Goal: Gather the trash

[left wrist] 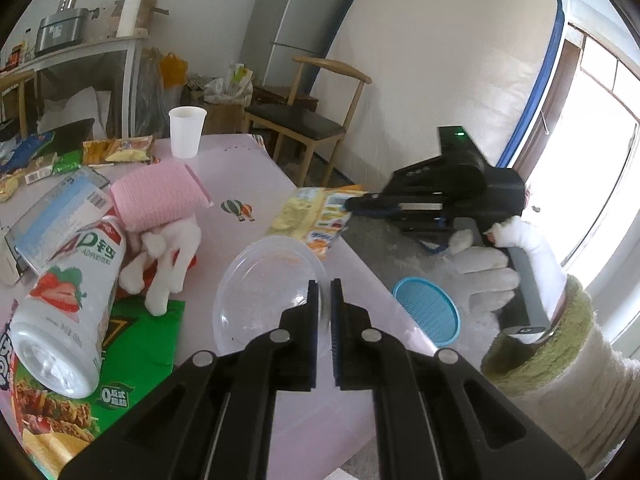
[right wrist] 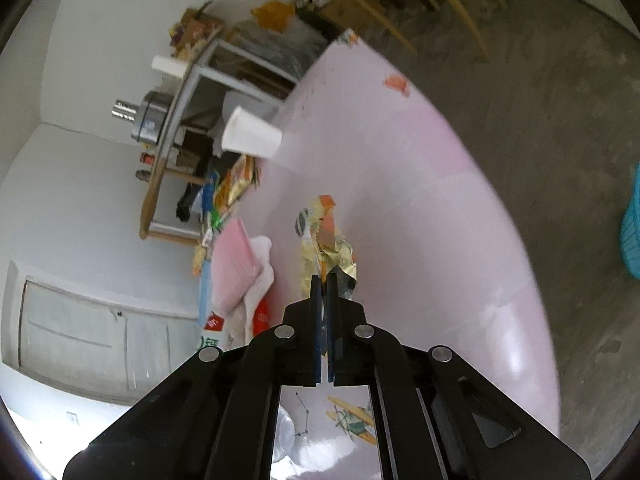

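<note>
**Observer:** What have you got in each tool right now?

**Me:** The crinkled yellow-and-orange foil snack wrapper (right wrist: 325, 254) is pinched at one edge in my right gripper (right wrist: 325, 280) — jaws together on it, and the rest of the wrapper sticks out ahead of the tips, apparently lifted off the pink table top (right wrist: 440, 200). My left gripper (left wrist: 325, 292) is clamped on the near rim of the clear round plastic lid (left wrist: 268, 284), which spreads away ahead of and to the left of its tips.

**Observer:** What worries you?

**Me:** The wrapper first. I hold only a thin edge of slick foil, so a quick swing could let it slide out and drop on the floor rather than in the blue mesh waste basket (left wrist: 427, 310), which stands on the floor below the table edge, to the right of my left tool. The lid is thin and I judge it flexible — held by the rim alone, it could bow or pop free.

**Observer:** Anything nearby at risk?

**Me:** Left of my left tool the white strawberry-print drink bottle (left wrist: 68, 312) lies tilted on a green snack bag (left wrist: 140, 344), beside a white plush toy (left wrist: 168, 264). Swing the lid that way and I could knock the bottle rolling. The white paper cup (left wrist: 186, 131) stands well ahead, out of reach.
</note>
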`<action>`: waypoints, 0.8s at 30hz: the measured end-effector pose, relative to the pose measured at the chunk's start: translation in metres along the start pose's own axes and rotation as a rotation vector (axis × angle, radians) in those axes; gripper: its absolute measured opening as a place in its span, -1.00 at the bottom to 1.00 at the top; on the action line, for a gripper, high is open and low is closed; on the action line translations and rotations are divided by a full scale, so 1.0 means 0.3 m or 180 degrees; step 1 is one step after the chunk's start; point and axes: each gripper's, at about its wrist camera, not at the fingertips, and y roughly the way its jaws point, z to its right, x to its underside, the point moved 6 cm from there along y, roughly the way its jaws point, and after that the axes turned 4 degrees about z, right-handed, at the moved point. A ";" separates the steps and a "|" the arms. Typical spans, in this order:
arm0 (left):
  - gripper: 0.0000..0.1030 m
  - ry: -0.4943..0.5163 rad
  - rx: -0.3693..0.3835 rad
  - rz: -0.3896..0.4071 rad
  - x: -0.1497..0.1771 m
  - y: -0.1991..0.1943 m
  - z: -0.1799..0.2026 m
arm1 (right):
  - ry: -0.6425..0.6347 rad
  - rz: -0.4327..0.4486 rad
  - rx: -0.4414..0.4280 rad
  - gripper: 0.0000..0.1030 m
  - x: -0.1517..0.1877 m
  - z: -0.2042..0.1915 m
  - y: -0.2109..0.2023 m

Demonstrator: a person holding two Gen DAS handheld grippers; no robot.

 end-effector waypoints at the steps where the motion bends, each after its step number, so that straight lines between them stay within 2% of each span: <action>1: -0.91 0.0012 -0.0001 -0.0003 -0.004 0.001 0.006 | -0.0012 0.0066 0.0008 -0.99 -0.011 0.007 -0.030; 7: -0.91 0.0114 0.0015 0.0062 -0.038 -0.010 0.052 | -0.0046 0.0346 0.0142 -0.99 -0.046 0.052 -0.150; 13: -0.91 0.0333 0.0084 0.0122 -0.087 -0.007 0.123 | 0.0104 0.0607 0.0220 -0.99 -0.063 0.120 -0.256; 24: -0.91 0.0434 0.0360 0.0172 -0.184 0.044 0.252 | 0.0377 0.0964 0.0384 -0.99 -0.065 0.269 -0.428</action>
